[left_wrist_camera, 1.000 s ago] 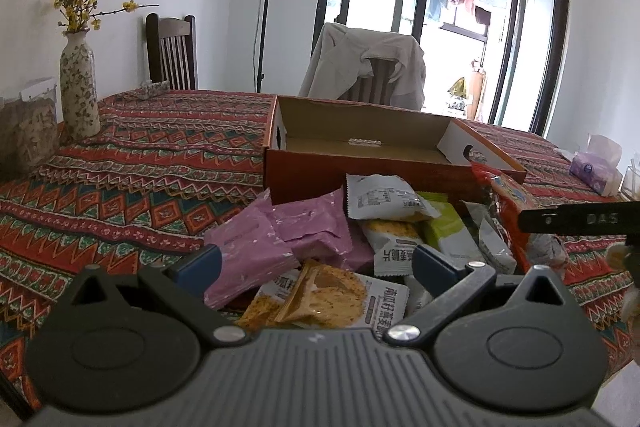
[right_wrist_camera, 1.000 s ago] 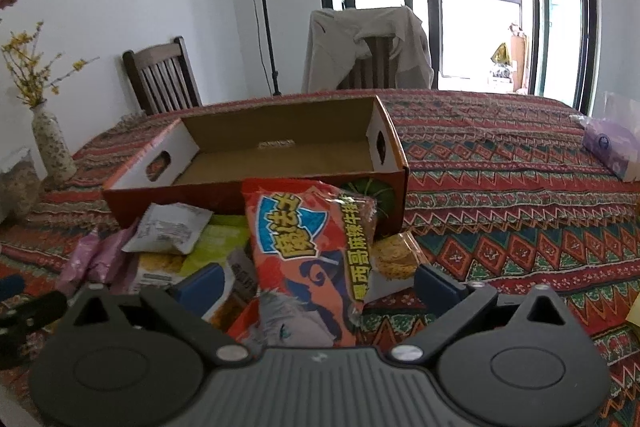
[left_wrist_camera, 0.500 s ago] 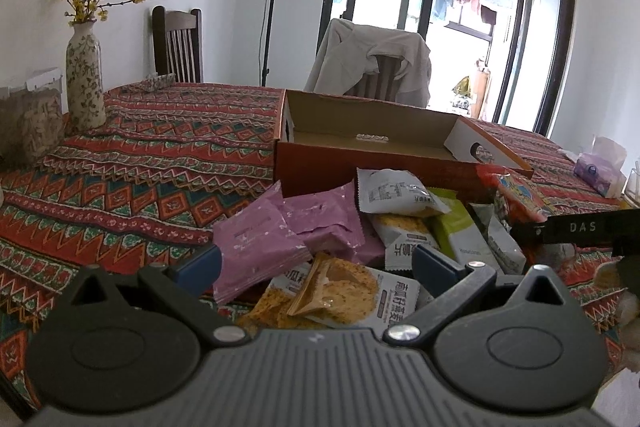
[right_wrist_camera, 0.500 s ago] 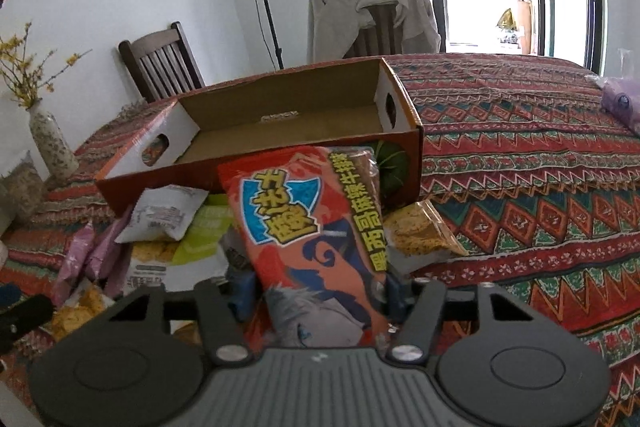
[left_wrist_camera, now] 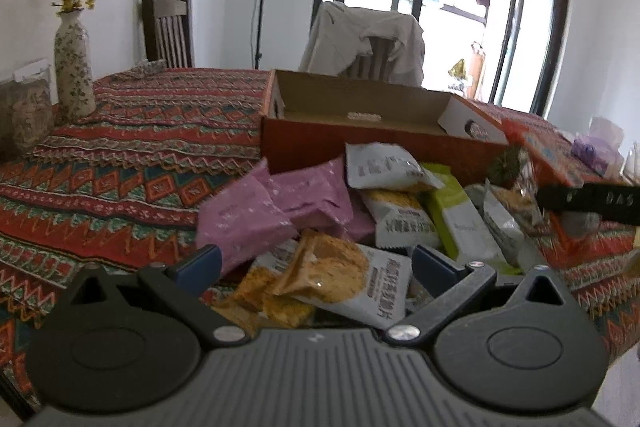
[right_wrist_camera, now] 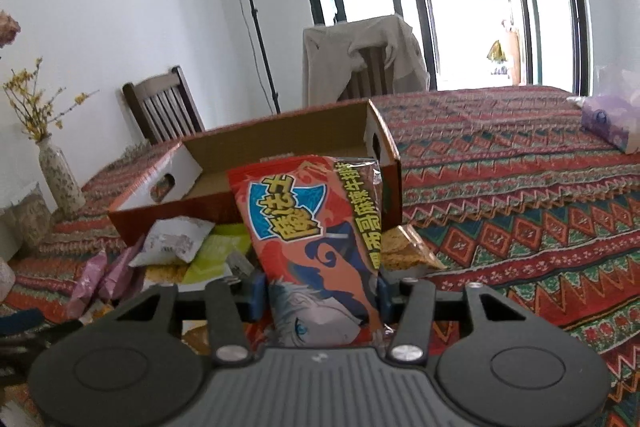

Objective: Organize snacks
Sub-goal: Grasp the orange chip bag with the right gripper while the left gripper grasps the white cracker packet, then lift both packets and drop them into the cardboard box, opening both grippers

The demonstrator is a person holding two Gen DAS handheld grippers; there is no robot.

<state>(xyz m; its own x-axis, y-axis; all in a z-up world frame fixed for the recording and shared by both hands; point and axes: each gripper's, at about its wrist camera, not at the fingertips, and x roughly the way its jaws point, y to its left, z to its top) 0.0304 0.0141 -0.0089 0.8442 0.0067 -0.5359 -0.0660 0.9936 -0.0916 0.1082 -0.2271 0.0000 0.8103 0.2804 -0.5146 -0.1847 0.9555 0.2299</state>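
The surface wears a woven cloth [right_wrist_camera: 520, 195] banded in red, green, dark blue and cream zigzags and diamonds. The open cardboard box [left_wrist_camera: 360, 147] is orange-red outside, plain brown inside, with white end flaps. The glossy snack bag [right_wrist_camera: 316, 243] in the right tool [right_wrist_camera: 320, 297] is red-orange with a blue panel, yellow lettering and a grey-haired cartoon face. Loose packets run pale purple with white flecks [left_wrist_camera: 256, 215], white-grey [left_wrist_camera: 384, 167] and lime green [left_wrist_camera: 460, 219] — the tall ceramic vase [left_wrist_camera: 73, 67] is cream with small dark florals. Both tools carry blue pads [left_wrist_camera: 198, 263] on black bodies.
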